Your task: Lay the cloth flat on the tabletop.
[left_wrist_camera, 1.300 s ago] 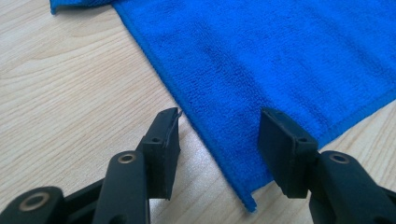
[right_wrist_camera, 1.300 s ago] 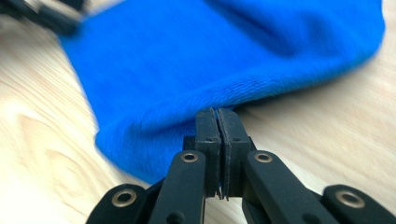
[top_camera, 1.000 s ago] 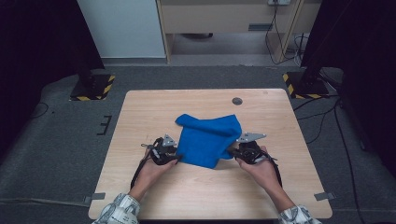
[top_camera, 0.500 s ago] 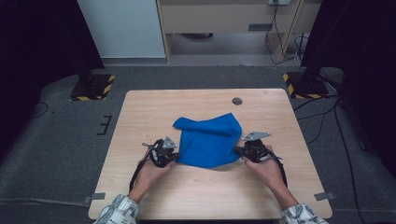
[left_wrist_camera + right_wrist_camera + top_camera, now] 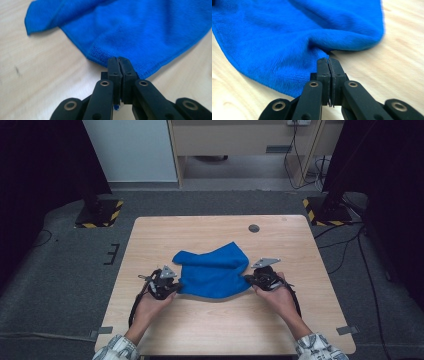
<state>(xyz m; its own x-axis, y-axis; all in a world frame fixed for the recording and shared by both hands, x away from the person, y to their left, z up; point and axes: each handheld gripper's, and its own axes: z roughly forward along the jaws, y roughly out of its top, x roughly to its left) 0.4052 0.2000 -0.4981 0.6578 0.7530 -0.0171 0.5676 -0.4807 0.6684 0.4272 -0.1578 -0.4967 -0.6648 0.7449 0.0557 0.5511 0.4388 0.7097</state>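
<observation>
Lying on the wooden table, a little nearer the person's side, the blue microfibre cloth is partly folded over itself. The left gripper has just been closing and now pinches the cloth's left edge between its jaws. The right gripper is clamped on the right edge. Both hands rest low over the table.
</observation>
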